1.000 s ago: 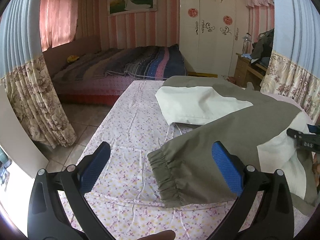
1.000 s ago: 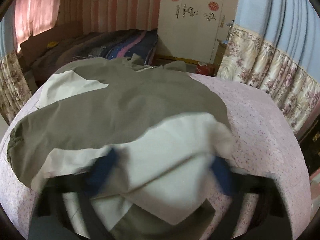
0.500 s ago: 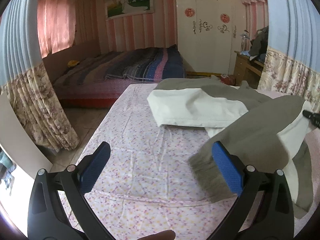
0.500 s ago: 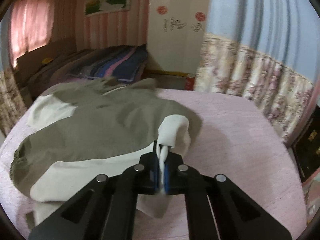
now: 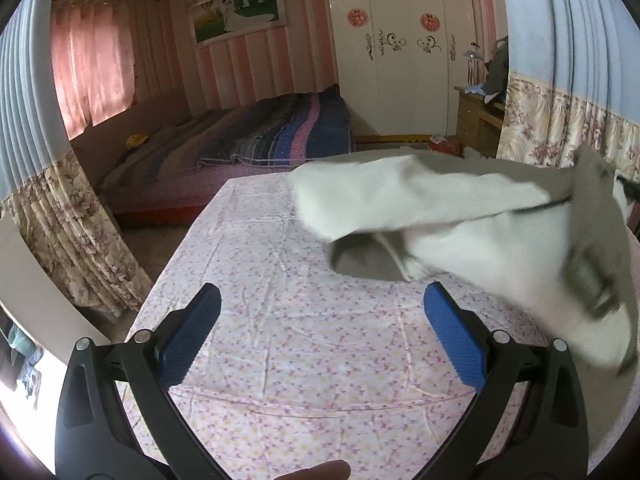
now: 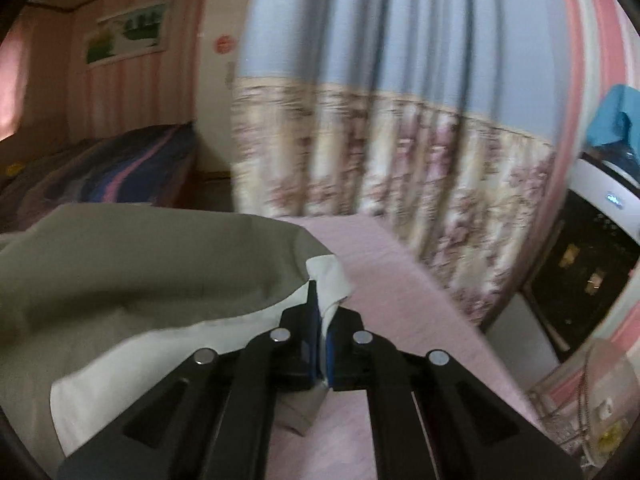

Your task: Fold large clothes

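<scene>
Both wrist views look down (steeply, close) over one garment (image 5: 420, 200).

A bed-like surface covered by a pale pink sheet (image 5: 288, 320) printed with small flowers, creased in straight fold lines; its near-left corner is rounded and drops toward a tiled floor (image 5: 160, 244). An olive-and-white garment (image 5: 420, 204) occupies the far right part of the sheet, one grey-green portion resting on the fabric while the white portion appears raised and blurred. In the right wrist view the same garment (image 6: 132, 272) lies over the sheet (image 6: 384, 264) on the left, bare pink cloth to the right.
</scene>
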`<state>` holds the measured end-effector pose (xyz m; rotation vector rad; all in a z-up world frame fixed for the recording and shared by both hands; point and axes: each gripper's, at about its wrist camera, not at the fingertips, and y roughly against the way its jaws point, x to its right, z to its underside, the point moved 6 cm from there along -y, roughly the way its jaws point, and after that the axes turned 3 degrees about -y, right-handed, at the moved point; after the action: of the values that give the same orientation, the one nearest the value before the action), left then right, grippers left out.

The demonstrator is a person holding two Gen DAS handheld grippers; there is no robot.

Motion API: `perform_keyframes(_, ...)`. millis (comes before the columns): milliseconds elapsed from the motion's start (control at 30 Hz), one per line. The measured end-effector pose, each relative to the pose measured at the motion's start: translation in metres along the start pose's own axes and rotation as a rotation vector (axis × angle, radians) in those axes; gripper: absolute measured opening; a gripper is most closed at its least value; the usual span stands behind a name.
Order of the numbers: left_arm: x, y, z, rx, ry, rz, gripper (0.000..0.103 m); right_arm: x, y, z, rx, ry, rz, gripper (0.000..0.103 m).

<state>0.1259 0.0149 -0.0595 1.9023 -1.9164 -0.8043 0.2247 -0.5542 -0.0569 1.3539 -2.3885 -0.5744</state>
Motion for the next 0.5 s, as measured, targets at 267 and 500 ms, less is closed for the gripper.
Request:
perform_keyframes(267, 0.029, -0.031, 0.007, -0.056, -0.004, 0.056, 0.1, 0.05, -0.062, 0.004, -0.164, 0.024, 0.011, 0.012)
perform_keyframes(500, 0.066, -0.091, 0.015, -0.122, -0.017, 0.149, 0.1, 0.065, 0.02, 0.047, -0.091, 0.029, -0.027, 0.094)
